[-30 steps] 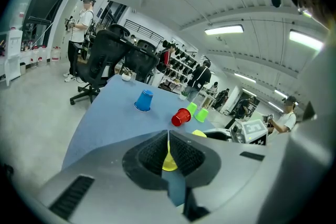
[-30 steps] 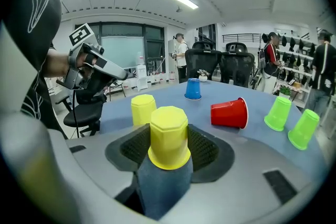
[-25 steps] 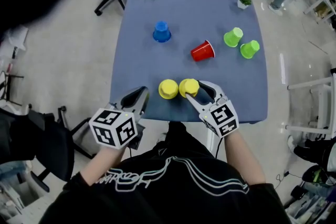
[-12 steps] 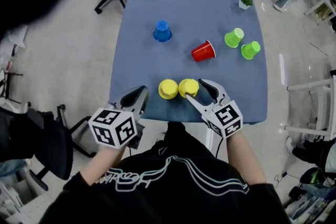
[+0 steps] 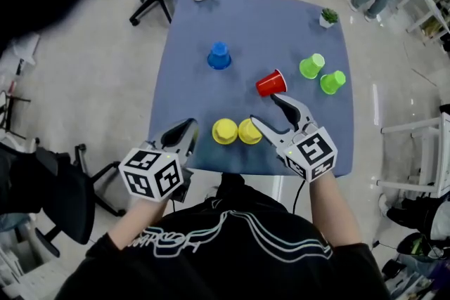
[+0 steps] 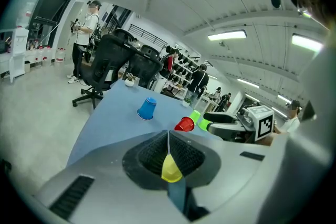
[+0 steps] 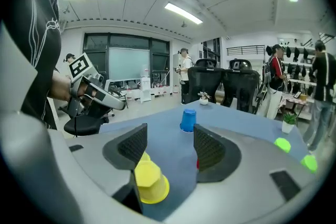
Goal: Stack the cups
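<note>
**Kid A:** Where are all the cups?

**Kid B:** On the blue table (image 5: 246,24). A yellow cup (image 5: 225,131) and a second yellow cup (image 5: 249,131) stand upside down, right beside each other, near the edge by the person. The blue cup (image 5: 219,56) stands upside down farther back. The red cup (image 5: 271,83) lies on its side in the middle. The two green cups (image 5: 311,66) (image 5: 332,82) are close together on the right. None are stacked yet.

**Kid A:** What about the right gripper?

**Kid B:** The right gripper (image 5: 267,109) has its jaws wide apart. They have just been opening, and nothing is between them. It is up over the table, between the red cup and the second yellow cup. That yellow cup sits just beside and below one jaw.

**Kid A:** And the left gripper?

**Kid B:** The left gripper (image 5: 188,127) has its jaws pressed together and holds nothing. It is at the near edge, left of the yellow cups and apart from them.
</note>
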Action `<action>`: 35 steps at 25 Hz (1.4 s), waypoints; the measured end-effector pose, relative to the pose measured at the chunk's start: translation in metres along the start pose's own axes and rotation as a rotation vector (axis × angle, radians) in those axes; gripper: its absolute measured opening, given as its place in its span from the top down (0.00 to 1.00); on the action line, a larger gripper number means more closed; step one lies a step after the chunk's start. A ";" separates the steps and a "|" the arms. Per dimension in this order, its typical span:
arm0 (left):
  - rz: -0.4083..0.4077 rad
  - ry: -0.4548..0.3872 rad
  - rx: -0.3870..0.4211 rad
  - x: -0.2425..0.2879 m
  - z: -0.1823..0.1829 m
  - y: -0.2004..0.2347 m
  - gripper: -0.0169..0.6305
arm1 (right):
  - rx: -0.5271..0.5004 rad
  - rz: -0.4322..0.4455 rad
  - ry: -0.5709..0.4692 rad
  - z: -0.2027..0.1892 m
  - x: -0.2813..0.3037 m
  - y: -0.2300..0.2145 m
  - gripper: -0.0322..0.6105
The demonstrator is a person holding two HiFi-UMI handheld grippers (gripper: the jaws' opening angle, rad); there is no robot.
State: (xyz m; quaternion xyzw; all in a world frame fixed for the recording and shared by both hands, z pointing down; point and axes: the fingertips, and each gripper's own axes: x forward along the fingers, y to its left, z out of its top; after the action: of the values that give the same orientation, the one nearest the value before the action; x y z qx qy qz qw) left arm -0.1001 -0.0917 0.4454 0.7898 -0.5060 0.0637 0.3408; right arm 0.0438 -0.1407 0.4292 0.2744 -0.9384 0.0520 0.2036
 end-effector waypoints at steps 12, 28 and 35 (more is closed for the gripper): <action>0.075 -0.054 -0.028 -0.005 0.028 0.026 0.93 | -0.072 0.036 0.022 0.049 0.073 -0.038 0.52; 0.173 -0.066 -0.086 -0.008 0.038 0.069 0.93 | -0.014 0.020 0.140 0.027 0.180 -0.072 0.52; 0.199 -0.065 -0.094 -0.010 0.037 0.083 0.93 | 0.004 0.015 0.178 0.009 0.205 -0.075 0.52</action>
State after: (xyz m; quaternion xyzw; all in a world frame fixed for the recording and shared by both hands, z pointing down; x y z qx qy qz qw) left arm -0.1841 -0.1278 0.4519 0.7204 -0.5953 0.0479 0.3528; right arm -0.0765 -0.3070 0.5038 0.2619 -0.9185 0.0794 0.2854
